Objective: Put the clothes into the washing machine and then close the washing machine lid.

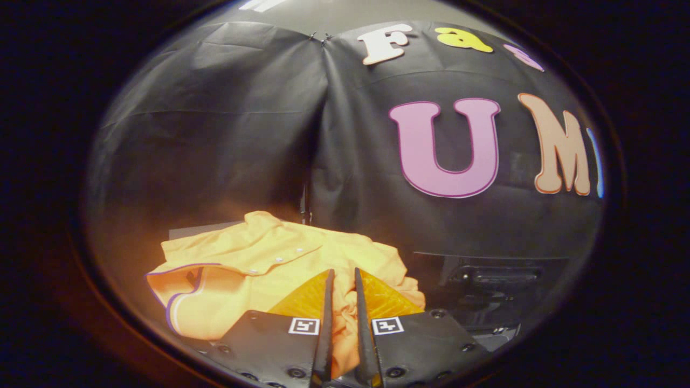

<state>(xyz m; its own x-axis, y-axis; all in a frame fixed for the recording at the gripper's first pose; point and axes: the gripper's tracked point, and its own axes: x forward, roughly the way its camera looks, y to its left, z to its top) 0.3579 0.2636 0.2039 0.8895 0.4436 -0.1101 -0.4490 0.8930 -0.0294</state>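
A yellow-orange polo shirt (253, 269) with purple trim and white buttons hangs bunched just ahead of the fingers, lifted off the surface below. My gripper (342, 277) is shut on a fold of its cloth, which runs down between both fingers (323, 323). To the right, beyond the fingers, stands the dark washing machine (496, 285) with a recessed handle on its panel; its opening and lid are too dark to make out.
A grey flat surface (199, 230) shows behind the shirt on the left. The black booth wall closes off the back, with a seam at its middle.
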